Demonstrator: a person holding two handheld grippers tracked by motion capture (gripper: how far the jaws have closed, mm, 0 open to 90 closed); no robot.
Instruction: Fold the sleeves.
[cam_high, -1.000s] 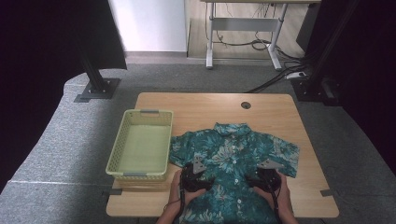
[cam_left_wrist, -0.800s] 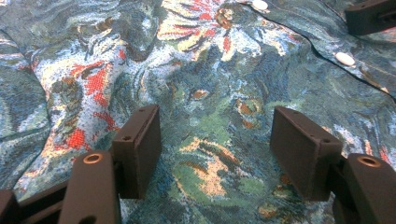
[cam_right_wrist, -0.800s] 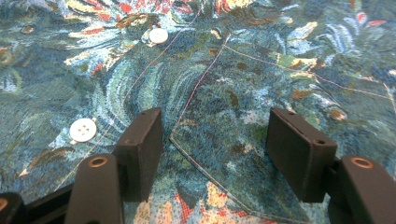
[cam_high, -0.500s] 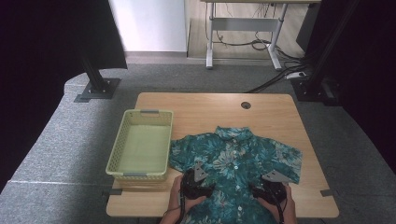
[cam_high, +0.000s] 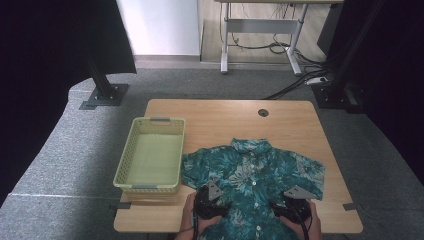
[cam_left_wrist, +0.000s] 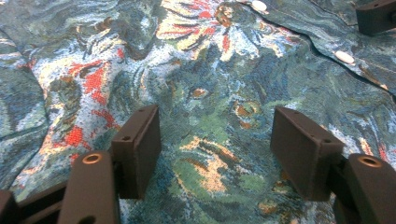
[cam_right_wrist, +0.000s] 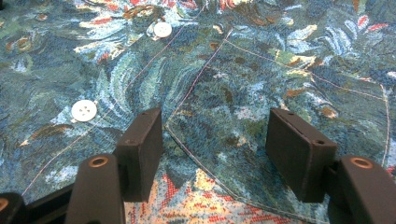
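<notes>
fingers (cam_left_wrist: 140, 144) of left gripper (cam_high: 209, 204) spread apart over floral shirt (cam_high: 252, 175), nothing pinched; right gripper (cam_high: 294, 209) jaws likewise wide. shirt flat on table (cam_high: 225, 117), just beside yellow basket (cam_high: 150, 155).

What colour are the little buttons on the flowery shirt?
The buttons on the shirt are white, clearest in the right gripper view.

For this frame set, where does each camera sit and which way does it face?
High view: above the person's side, facing forward and down on the table, basket and floral shirt; hands with left gripper and right gripper enter at the bottom.
Left gripper view: rides that gripper, looking along its open jaws at shirt fabric.
Right gripper view: same, over a pocket and buttons.
Shared: the shirt.
</notes>
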